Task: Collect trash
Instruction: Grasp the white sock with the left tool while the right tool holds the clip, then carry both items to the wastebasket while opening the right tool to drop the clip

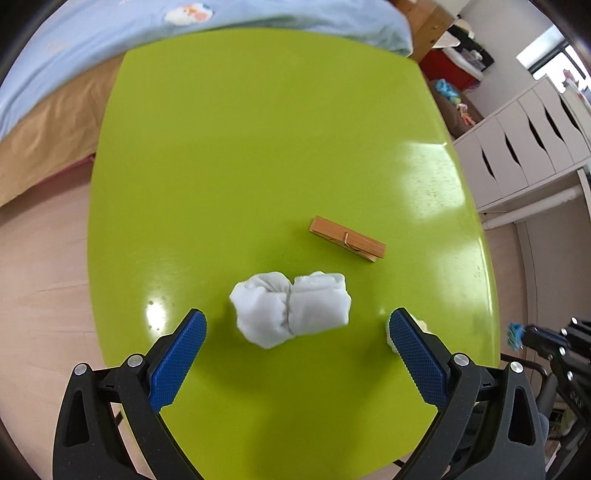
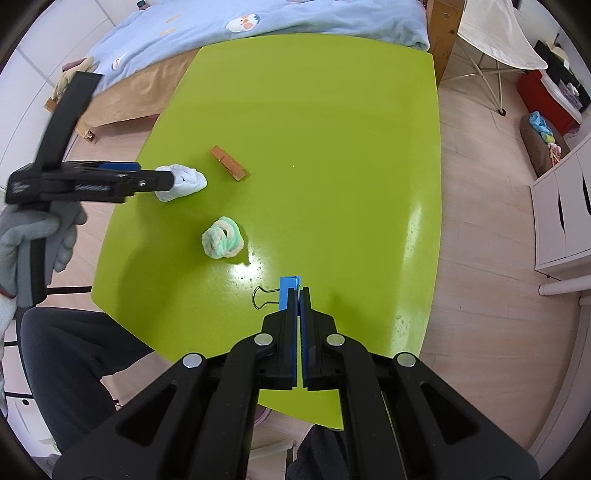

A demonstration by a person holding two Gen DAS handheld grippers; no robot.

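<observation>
While right gripper (image 2: 299, 291) clamps binder clip (image 2: 288, 291), left gripper (image 1: 295, 325) gapes.

Left wrist view: looking down steeply, close over the near part of the glossy lime-green table (image 1: 258, 147), facing the blue-quilted bed (image 1: 110, 44). Right wrist view: higher, farther right, facing the same bed (image 2: 295, 22) across the table (image 2: 351, 166). Shared: the white rolled cloth (image 1: 291, 308) (image 2: 186, 179) and the wooden clothespin (image 1: 347, 239) (image 2: 228, 163).

A blue-quilted bed (image 2: 258, 22) stands behind white drawers (image 1: 524, 147).
</observation>
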